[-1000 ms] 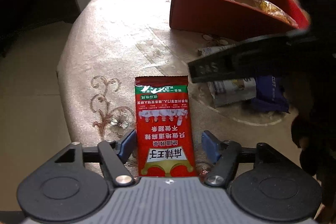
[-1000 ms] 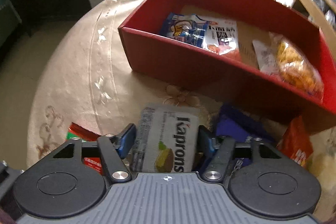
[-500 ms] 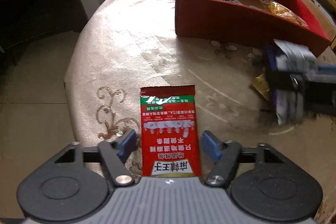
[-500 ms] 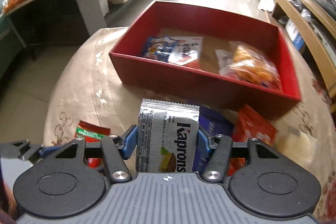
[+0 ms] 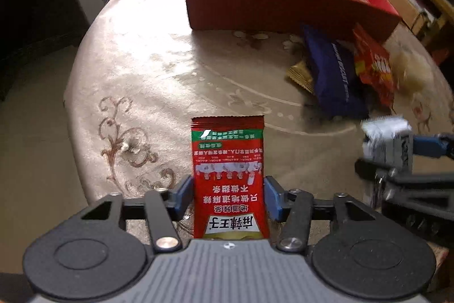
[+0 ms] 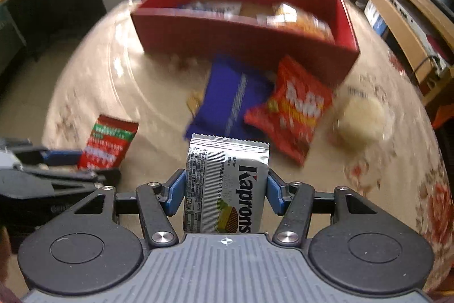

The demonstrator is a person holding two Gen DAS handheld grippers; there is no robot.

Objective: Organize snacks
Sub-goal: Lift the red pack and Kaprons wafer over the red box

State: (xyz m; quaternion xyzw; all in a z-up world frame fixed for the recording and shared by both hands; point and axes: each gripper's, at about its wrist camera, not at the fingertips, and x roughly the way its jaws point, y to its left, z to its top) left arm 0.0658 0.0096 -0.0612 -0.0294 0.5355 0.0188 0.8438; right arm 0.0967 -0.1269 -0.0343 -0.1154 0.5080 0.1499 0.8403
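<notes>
My left gripper (image 5: 229, 198) has a red spicy-snack packet (image 5: 228, 158) between its blue pads, which touch both long edges while the jaws are opening slightly. The packet points away from me over the tablecloth. My right gripper (image 6: 225, 189) is shut on a silver Kaprons wafer packet (image 6: 227, 178). In the right wrist view the left gripper (image 6: 56, 158) and its red packet (image 6: 109, 141) sit at the left. In the left wrist view the right gripper (image 5: 397, 149) is blurred at the right edge. The red box (image 6: 241, 33) stands at the table's far side with snack bags inside.
Between the grippers and the box lie a blue packet (image 6: 229, 101), an orange-red packet (image 6: 292, 110), a pale round snack (image 6: 363, 121) and a small gold packet (image 5: 300, 73). The round table (image 5: 142, 53) has a beige patterned cloth. Shelves and counters ring the room.
The left jaws have narrowed onto the red packet. The right gripper has drawn back from the box with the Kaprons packet, so the box now looks farther off.
</notes>
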